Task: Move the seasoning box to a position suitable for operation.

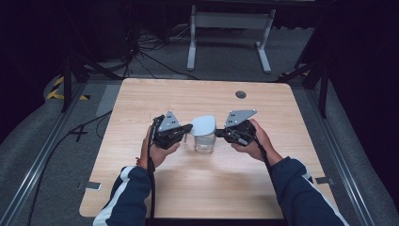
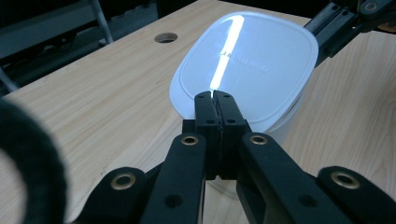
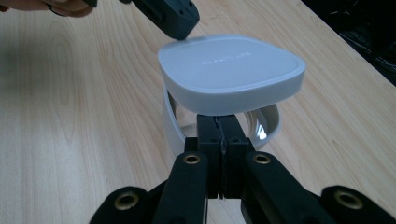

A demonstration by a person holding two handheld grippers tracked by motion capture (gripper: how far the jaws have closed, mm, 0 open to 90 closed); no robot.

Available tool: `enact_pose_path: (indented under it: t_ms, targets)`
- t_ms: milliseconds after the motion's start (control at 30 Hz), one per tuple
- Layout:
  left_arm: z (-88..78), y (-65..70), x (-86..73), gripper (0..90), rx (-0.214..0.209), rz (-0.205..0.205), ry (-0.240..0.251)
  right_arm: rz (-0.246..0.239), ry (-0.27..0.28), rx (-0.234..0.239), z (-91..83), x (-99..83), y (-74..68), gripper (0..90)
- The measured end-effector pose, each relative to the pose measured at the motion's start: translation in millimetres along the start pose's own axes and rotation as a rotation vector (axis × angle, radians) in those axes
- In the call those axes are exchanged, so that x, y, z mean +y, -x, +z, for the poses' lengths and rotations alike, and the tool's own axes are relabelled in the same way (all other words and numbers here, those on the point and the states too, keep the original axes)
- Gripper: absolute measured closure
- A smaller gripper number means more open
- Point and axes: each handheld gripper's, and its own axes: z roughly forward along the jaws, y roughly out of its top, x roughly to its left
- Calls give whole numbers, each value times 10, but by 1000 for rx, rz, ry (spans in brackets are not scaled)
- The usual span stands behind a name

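- Tub (image 1: 205,141): mid-table, between the grippers; white lid (image 3: 231,70) sits tilted on it.
- Left gripper (image 2: 215,100), right gripper (image 3: 219,122): jaws closed, holding nothing.
- Risk: a sideways nudge could slide the lid off.

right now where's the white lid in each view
High view: white lid at table centre, between the two grippers.
Left gripper view: lid upper centre, just beyond the shut jaws.
Right gripper view: lid centre, tilted above the clear container.
Shared landmark: the light wooden table.
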Motion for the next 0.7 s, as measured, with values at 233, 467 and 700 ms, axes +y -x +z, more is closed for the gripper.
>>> enact_pose_path:
  t_ms: [233,467,700]
  targets:
    - [38,30,-22,899,-2,7,-22,-16,22,-6,-27,97,-34,895]
    - [16,23,-33,897,6,11,-30,-43,39,-11,-27,246,-93,895]
    - [-61,-22,-94,894,19,5,-38,-72,40,-1,46,404,-184,895]
